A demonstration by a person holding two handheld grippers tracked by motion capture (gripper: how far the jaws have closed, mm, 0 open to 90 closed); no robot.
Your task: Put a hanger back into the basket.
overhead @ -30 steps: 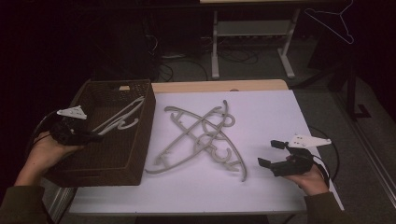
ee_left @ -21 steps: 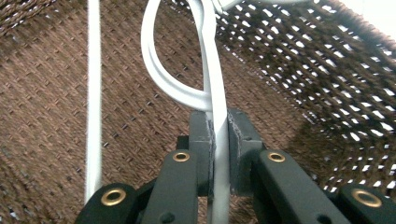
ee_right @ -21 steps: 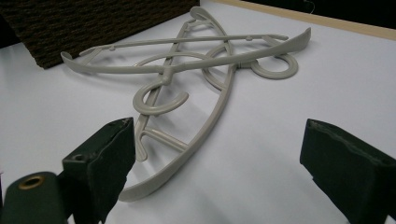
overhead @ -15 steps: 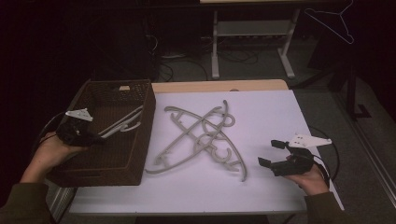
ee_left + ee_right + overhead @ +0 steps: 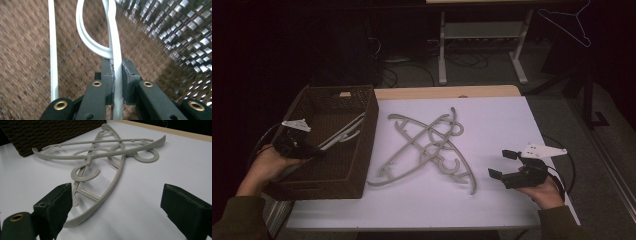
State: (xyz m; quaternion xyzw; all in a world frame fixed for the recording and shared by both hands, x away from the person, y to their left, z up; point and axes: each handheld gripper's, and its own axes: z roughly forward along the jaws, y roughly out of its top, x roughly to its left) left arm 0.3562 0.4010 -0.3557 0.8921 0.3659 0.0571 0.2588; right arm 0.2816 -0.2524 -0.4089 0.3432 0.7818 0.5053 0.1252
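Dim workshop surroundings are framing a white desk with a dark woven basket at its left edge. I am holding one white hanger inside that basket, pinched in my left hand-held gripper; its pads are pressed against a single limb of the hanger, seen plainly in the left gripper view. Against the two earlier high views, the hanger is now sitting lower: a second ago it was riding above the rim, and now it is lying down along the basket's interior, near the right wall. I am judging the placing as nearly done, with only the release outstanding.

Outward from there, a tangle of grey hangers is lying crossed on the desk, just beside the basket, unchanged across the three high views. My right hand-held gripper is resting at the right of the desk with jaws spread wide and nothing between them, pointing toward that pile and unmoved. I am expecting those hangers to snag on one another when lifted.
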